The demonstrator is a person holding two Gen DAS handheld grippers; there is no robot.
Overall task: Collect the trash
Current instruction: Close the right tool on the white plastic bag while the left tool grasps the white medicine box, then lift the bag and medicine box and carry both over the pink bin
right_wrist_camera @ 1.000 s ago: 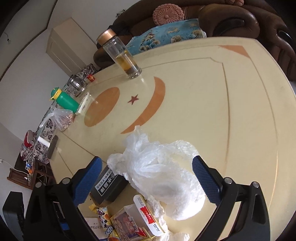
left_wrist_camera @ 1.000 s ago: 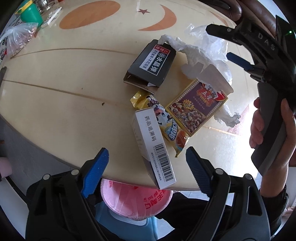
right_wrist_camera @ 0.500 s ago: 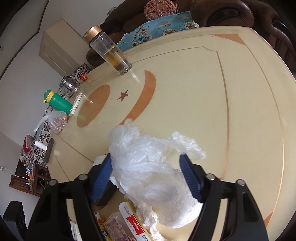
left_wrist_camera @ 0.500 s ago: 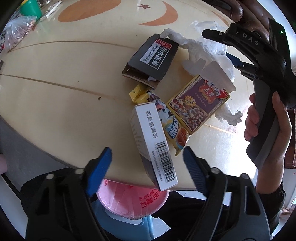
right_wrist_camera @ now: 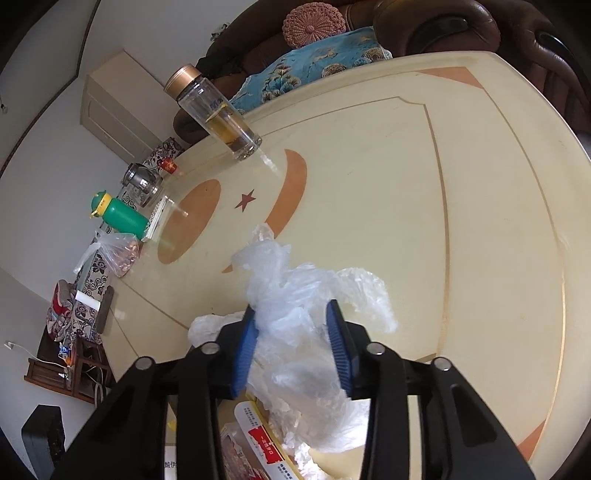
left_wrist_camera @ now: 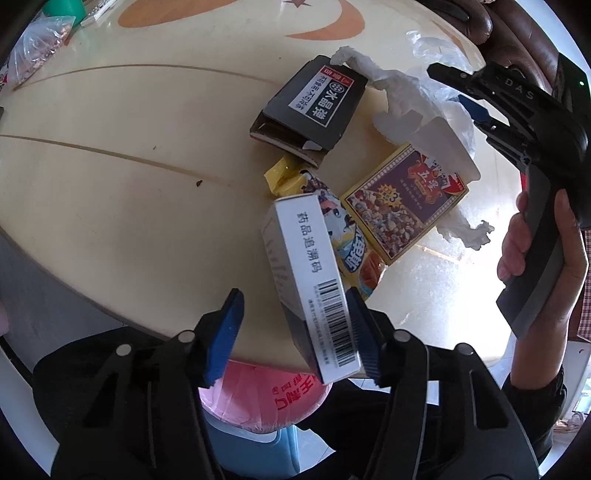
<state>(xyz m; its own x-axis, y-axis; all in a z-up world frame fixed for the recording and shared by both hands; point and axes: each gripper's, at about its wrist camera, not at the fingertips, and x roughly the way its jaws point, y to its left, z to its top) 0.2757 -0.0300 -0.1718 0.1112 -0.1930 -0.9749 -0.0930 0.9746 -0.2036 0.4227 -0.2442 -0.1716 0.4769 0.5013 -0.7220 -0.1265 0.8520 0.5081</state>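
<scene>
A heap of trash lies on the cream table [left_wrist_camera: 110, 177]: a white medicine box [left_wrist_camera: 310, 280], a yellow snack wrapper [left_wrist_camera: 354, 243], a purple and gold box [left_wrist_camera: 402, 206], a black box [left_wrist_camera: 317, 107] and crumpled clear plastic [right_wrist_camera: 306, 332]. My left gripper [left_wrist_camera: 295, 332] stands astride the near end of the white box, its right pad against the box, a gap at the left pad. My right gripper [right_wrist_camera: 291, 347] has its pads pressed into the plastic. It also shows in the left wrist view [left_wrist_camera: 476, 110].
A bin lined with a pink bag [left_wrist_camera: 266, 398] sits below the table's near edge. At the far side stand a glass bottle [right_wrist_camera: 218, 114], a green bottle [right_wrist_camera: 122, 216], a glass jar [right_wrist_camera: 142, 182] and a bag of nuts [right_wrist_camera: 118, 254]. A brown sofa [right_wrist_camera: 443, 33] lies beyond.
My right gripper has narrowed onto the clear plastic. My left gripper has narrowed and moved in around the near end of the white box.
</scene>
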